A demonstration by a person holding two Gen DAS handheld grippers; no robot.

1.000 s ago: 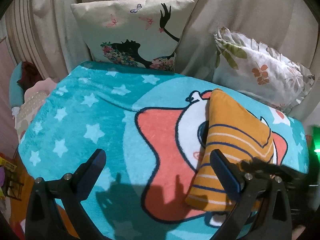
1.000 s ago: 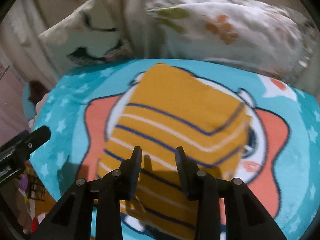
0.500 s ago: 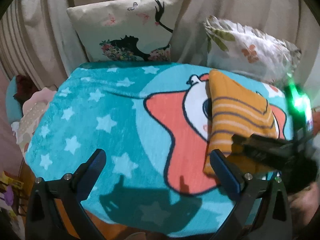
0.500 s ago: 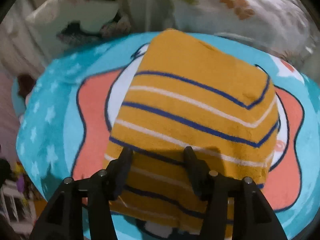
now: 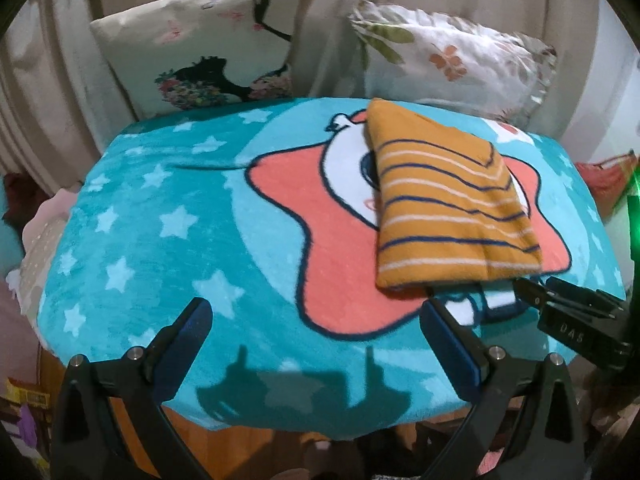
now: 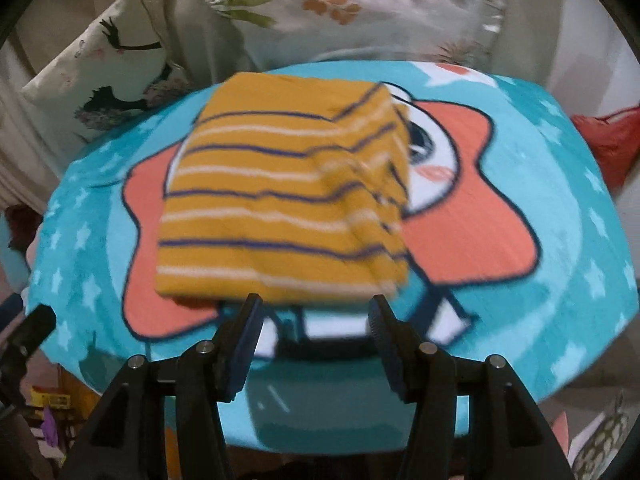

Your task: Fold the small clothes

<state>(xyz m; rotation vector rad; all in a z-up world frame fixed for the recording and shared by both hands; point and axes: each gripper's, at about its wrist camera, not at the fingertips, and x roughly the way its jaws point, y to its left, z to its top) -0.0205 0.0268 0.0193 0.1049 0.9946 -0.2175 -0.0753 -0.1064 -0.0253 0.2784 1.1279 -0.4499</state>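
Note:
A folded mustard-yellow garment with navy and white stripes [image 5: 444, 204] lies on the teal star-print blanket [image 5: 160, 240], over its coral star figure. It also shows in the right wrist view [image 6: 280, 200]. My left gripper [image 5: 316, 320] is open and empty, above the blanket's near edge, left of the garment. My right gripper [image 6: 314, 316] is open and empty, just in front of the garment's near edge; it shows in the left wrist view [image 5: 560, 304].
Two cushions lean at the back: one with a black silhouette print [image 5: 208, 48], one with a leaf print [image 5: 448, 56]. Beige fabric hangs behind them. The blanket's front edge [image 5: 280, 428] drops off to clutter below. A red item [image 6: 608, 140] lies at the right.
My right gripper has opened and drawn back off the folded garment, which now lies free. My left gripper has pulled back and stays open.

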